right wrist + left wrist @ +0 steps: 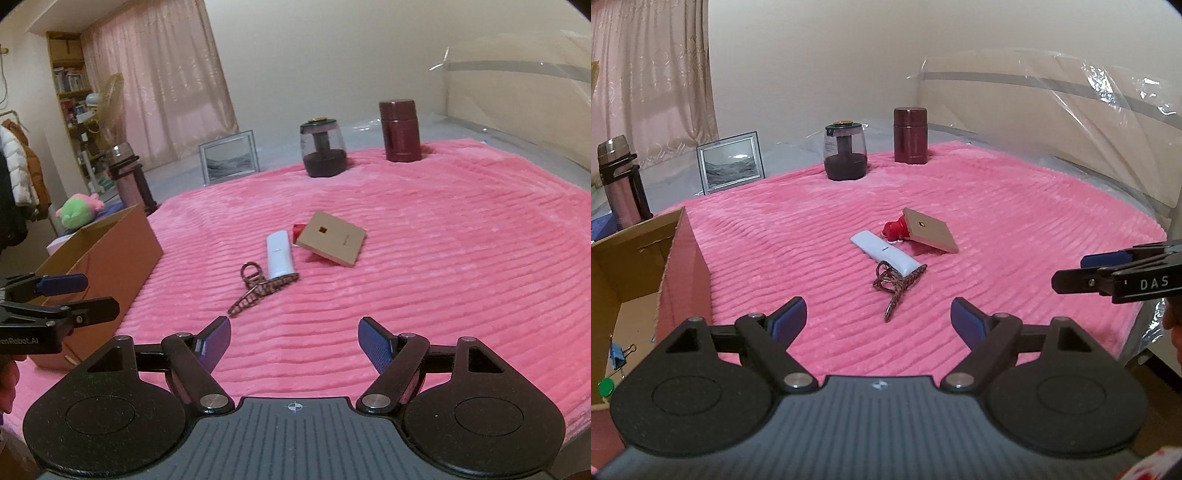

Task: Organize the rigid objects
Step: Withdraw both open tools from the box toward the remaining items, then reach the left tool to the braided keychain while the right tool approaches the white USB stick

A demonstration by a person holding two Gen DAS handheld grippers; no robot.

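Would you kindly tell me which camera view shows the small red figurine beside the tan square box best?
The left wrist view: the small red figurine shows its rounded body and white base, clear of the tan square box leaning against it. In the right wrist view the box covers nearly all of it, leaving only a red sliver.

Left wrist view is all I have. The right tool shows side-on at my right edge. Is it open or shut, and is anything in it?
Observer: The right tool is open, with nothing between its pads.
Operator: Is there anything past the cardboard box that I'm missing?
Observer: A green plush toy sits just beyond the far corner of the cardboard box.
Operator: And further back on that side?
Observer: A bookshelf stands beside the curtain, outside your frame.
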